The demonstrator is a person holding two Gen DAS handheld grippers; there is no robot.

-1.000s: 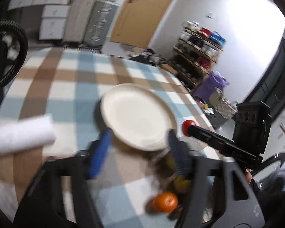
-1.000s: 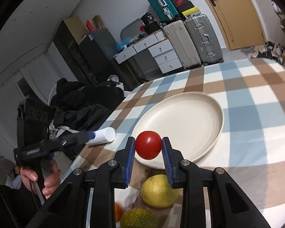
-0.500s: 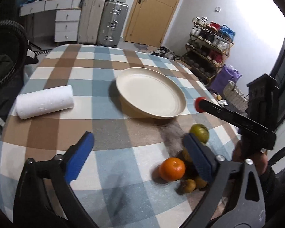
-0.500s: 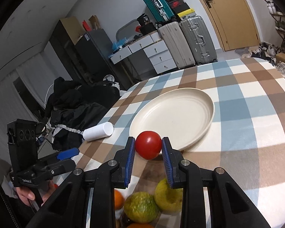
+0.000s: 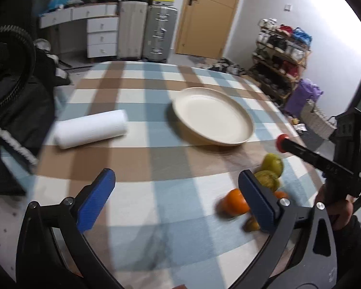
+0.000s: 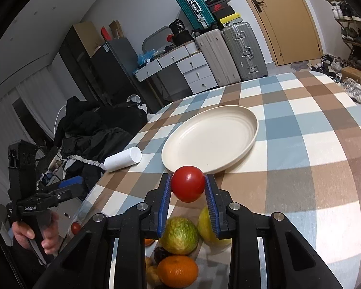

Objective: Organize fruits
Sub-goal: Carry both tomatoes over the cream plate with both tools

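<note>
At centre frame of the right wrist view, the right gripper [image 6: 187,187] pinches a red tomato [image 6: 188,187] just short of the empty plate [image 6: 243,144], so the carry needs forward travel before release, while the left gripper [image 5: 175,192] gapes wide, holding nothing.

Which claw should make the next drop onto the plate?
The right claw. It is already shut on the tomato, just short of the plate rim. The left claw is open and holds nothing, farther back over the tablecloth.
</note>
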